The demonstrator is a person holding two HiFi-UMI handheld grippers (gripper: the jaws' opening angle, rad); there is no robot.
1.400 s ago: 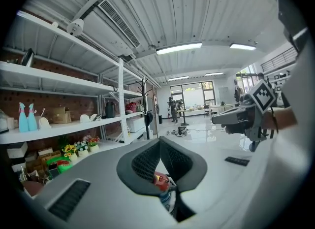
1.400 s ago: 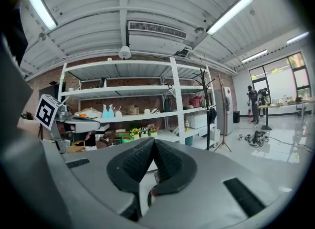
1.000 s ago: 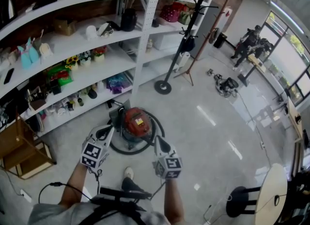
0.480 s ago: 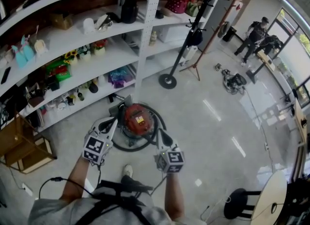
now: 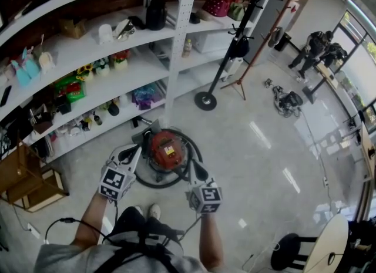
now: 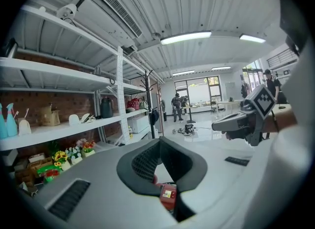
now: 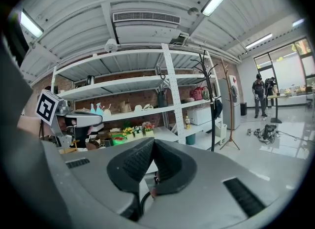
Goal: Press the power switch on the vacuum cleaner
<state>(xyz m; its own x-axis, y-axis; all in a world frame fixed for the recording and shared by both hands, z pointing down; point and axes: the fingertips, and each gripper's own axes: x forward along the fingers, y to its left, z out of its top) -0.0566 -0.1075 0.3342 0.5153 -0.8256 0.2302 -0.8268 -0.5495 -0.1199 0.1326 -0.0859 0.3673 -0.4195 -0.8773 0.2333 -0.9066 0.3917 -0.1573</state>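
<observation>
A red canister vacuum cleaner stands on the grey floor in front of the shelves, with its black hose coiled round it. My left gripper hovers at the vacuum's left edge, its jaws together at the tips and holding nothing. On the vacuum's right side my right gripper is also shut and empty. In the left gripper view, the left gripper points over the vacuum cleaner, which shows red under the pads. In the right gripper view, the right gripper hides most of the vacuum.
White shelves full of small items run behind the vacuum. A coat stand's round base sits on the floor to the right of them. A wooden crate is at the left, a black stool at the lower right. People stand far off.
Both grippers stay on either side of the vacuum. The head camera has shifted a little, and a second shoe of the person has come into view below.
</observation>
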